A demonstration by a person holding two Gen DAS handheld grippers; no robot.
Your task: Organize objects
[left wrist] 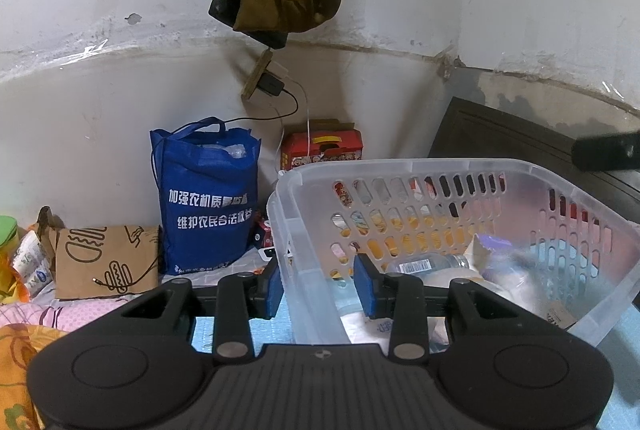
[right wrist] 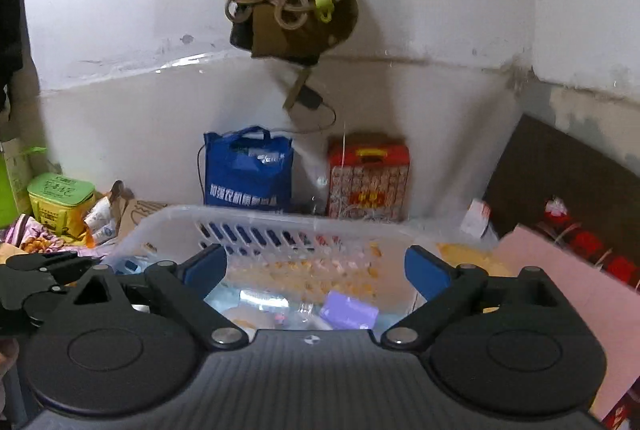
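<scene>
Two tongs work one translucent slotted plastic basket [left wrist: 460, 166] on the bed: the left tongs [left wrist: 320, 284] straddle its near corner wall, narrowed but not visibly clamped; the right tongs [right wrist: 316, 270] hover wide above it. Close squarely on the rim before lifting.

Both the left gripper [left wrist: 320, 288] and the right gripper [right wrist: 316, 270] are matte black with ribbed bodies, round discs at either side, silver pivot screws, linked arms and blue finger pads [right wrist: 208, 268].
</scene>
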